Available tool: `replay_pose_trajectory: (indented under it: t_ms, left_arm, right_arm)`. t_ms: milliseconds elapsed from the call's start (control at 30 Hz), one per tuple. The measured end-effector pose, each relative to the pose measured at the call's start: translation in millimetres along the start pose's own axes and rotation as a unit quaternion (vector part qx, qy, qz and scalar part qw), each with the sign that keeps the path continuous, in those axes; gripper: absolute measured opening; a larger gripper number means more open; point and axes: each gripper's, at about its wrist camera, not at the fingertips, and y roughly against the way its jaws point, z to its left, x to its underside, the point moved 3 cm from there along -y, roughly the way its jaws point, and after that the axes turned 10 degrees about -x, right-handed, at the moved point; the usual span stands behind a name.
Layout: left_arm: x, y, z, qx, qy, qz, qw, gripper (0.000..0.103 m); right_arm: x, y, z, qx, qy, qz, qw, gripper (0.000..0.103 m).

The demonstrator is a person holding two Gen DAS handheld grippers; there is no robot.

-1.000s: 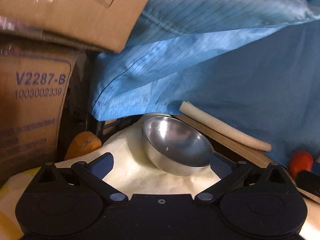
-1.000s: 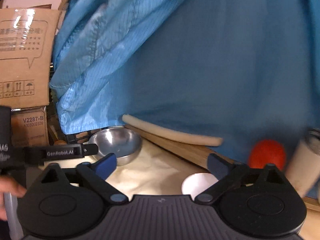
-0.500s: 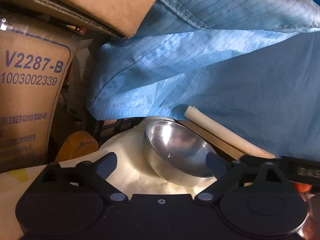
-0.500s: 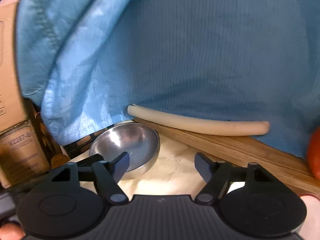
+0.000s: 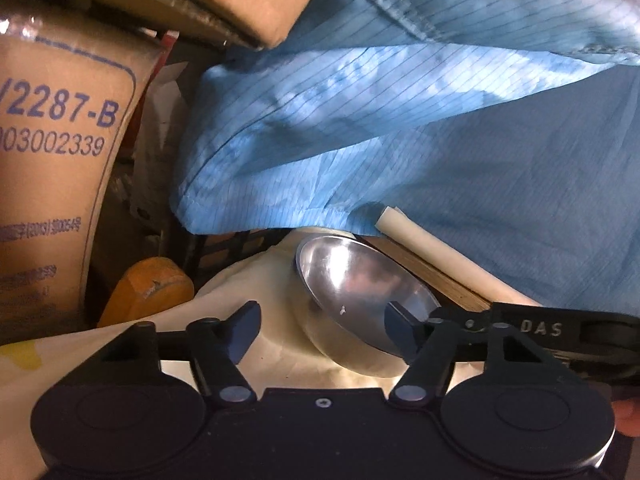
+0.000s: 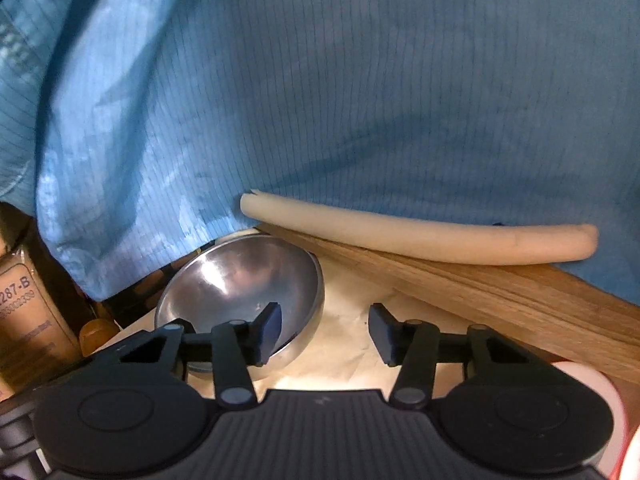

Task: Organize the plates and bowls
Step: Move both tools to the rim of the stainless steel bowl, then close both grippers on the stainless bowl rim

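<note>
Steel bowl tilted on the cream cloth, near the desk's far-left corner, just beside the wooden rail with the foam tube under the blue fabric. Right gripper wide open, left pad inside the bowl, right pad outside, rim between, not clamped. Left gripper wide open, holding nothing, bowl ahead, cardboard box at left.

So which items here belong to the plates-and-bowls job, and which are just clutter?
Job:
steel bowl
right gripper, open, one side inside the bowl
left gripper, open

Clutter:
cardboard box
blue cloth
cream foam tube
wooden board
</note>
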Motion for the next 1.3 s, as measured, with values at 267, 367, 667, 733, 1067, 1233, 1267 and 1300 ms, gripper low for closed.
replay_pose_trajectory:
  t_ms: [267,367,667,733,1067,1233,1267,1300]
  left_arm:
    - [1.4,-5.3,-0.4,0.014,-0.001,0.013,0.9998,0.046]
    - [1.7,-4.6,-0.7,0.019,-0.002,0.012,0.9997,0.041]
    - [2.9,-5.5,-2.0,0.028,-0.005,0.011,0.9995,0.038]
    - [4.1,-3.2,-2.8,0.033,-0.006,0.012,0.9994,0.038]
    - [12.5,31.0,-17.6,0.053,-0.036,0.006,0.9979,0.035]
    - [21.7,54.2,-23.0,0.070,-0.041,0.016,0.9966,0.035]
    - [24.1,60.6,-23.8,0.073,-0.042,0.016,0.9963,0.035]
    - [26.5,66.2,-24.6,0.077,-0.043,0.017,0.9960,0.035]
  right_arm:
    - [1.9,-11.7,2.5,-0.007,-0.001,0.010,1.000,0.033]
    - [2.3,-12.1,6.5,-0.011,0.005,0.014,1.000,0.023]
    - [5.4,-5.3,6.7,-0.003,0.004,0.016,1.000,0.022]
    - [7.7,-2.5,6.7,-0.002,0.002,0.017,1.000,0.022]
    - [23.0,34.5,10.7,0.013,0.002,0.016,1.000,0.020]
    - [33.2,61.4,13.8,0.018,-0.003,0.014,1.000,0.020]
    - [36.1,66.3,14.3,0.018,-0.006,0.015,1.000,0.020]
    - [39.0,70.7,15.2,0.020,-0.007,0.016,1.000,0.020]
